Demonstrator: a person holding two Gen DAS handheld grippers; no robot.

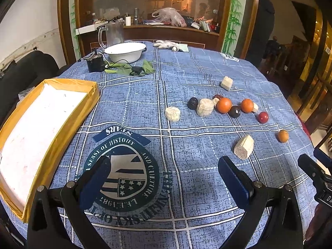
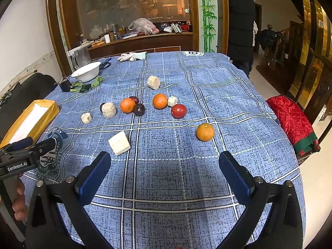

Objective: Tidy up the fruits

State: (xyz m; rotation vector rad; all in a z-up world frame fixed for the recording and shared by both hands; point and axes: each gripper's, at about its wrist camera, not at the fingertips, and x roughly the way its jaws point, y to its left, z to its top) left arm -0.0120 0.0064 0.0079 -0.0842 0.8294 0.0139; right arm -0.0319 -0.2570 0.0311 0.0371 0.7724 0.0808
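Left gripper (image 1: 164, 174) and right gripper (image 2: 164, 170) gape wide, both empty, over the tablecloth (image 2: 166, 145). 3 oranges (image 2: 205, 132), perhaps plums, and pale chunks (image 2: 119, 143) lie at 12 o'clock; the tray (image 1: 41, 128) at 9.

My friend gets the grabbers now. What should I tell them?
Left gripper: open, empty, above the cloth near the tray.
Right gripper: open, empty, nearest the lone orange.
Tray: nothing in it yet.
On the blue tablecloth: three oranges, a red fruit, dark plums, a red date and pale cut chunks.
Done: nothing sorted. Left: all of it.
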